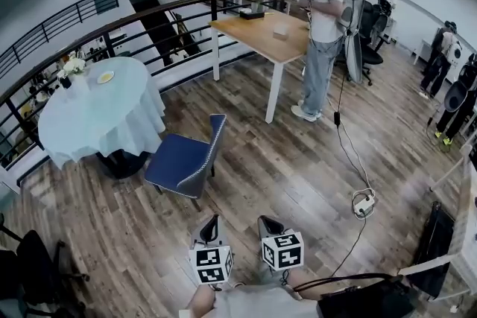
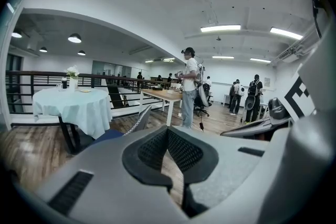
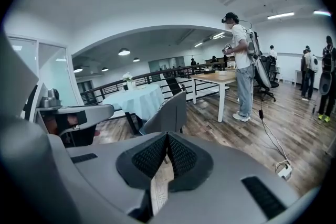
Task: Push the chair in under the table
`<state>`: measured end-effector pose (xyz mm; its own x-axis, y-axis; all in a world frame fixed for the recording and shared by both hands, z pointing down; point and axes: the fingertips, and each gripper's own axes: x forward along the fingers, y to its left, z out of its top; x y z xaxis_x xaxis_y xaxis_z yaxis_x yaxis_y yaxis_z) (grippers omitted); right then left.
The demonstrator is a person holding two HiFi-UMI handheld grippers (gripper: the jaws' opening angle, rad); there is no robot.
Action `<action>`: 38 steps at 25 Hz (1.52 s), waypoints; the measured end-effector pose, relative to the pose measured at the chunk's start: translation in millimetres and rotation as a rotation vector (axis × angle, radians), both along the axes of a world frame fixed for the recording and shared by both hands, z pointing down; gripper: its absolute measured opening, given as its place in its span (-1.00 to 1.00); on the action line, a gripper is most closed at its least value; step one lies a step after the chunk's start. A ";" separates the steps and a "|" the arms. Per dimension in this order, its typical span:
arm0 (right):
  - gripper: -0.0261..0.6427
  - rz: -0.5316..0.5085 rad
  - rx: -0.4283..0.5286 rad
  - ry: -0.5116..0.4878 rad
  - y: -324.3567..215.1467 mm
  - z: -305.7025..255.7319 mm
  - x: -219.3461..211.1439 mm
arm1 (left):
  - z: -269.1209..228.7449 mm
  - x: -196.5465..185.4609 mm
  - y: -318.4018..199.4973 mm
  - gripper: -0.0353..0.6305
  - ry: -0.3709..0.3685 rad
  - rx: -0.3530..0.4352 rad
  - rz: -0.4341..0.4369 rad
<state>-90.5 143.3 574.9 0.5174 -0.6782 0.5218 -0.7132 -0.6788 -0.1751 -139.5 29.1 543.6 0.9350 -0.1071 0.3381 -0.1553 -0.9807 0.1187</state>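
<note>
- Jaws of the left gripper [image 2: 168, 132] are pressed together with nothing between them; the wood floor [image 1: 298, 160] shows below the pads.
- Jaws of the right gripper [image 3: 167, 138] are likewise together and empty.
- Both grippers sit side by side at the bottom of the head view, left [image 1: 212, 221] and right [image 1: 268, 224], each carrying a marker cube [image 1: 212, 264] printed with black-and-white square patterns. These are the only print that can be made out.
- Chair [image 1: 186, 160]: blue seat, grey back. It stands on the floor just beside the round table [image 1: 112, 123], with the seat towards the table and the back towards the grippers. It is pulled out, not under the tabletop, and neither gripper touches it.
- Round table: covered by a pale cloth, with a vase of flowers [image 1: 73, 69] and a small plate [image 1: 106, 77] on top.
- Background: a black railing [image 1: 112, 26], a rectangular wooden table [image 1: 261, 37] and a standing person [image 1: 324, 26] beside it.
- A cable runs across the floor to a power strip [image 1: 364, 203].
</note>
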 end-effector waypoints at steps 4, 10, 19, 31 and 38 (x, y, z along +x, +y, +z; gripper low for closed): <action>-0.87 -0.037 0.012 0.007 -7.5 -1.9 17.9 | 1.6 18.5 1.8 -0.89 -0.009 0.002 -0.017; -0.87 -0.068 0.013 0.013 -12.8 -4.1 59.6 | 3.9 54.0 6.3 -0.89 -0.023 0.004 -0.033; -0.87 -0.136 -0.004 0.009 -16.2 -4.6 128.1 | 3.5 115.8 9.3 -0.89 -0.037 0.000 -0.088; -0.87 -0.189 -0.004 -0.003 -2.5 -2.8 212.0 | 0.7 193.0 21.6 -0.89 -0.042 0.015 -0.140; -0.87 -0.258 0.006 -0.007 -12.7 5.3 235.3 | 5.7 208.6 17.1 -0.89 -0.049 0.027 -0.205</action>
<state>144.7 130.6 580.3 0.3236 -0.7905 0.5200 -0.8613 -0.4736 -0.1839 69.1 46.2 549.4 0.8752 -0.3029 0.3773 -0.3567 -0.9308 0.0802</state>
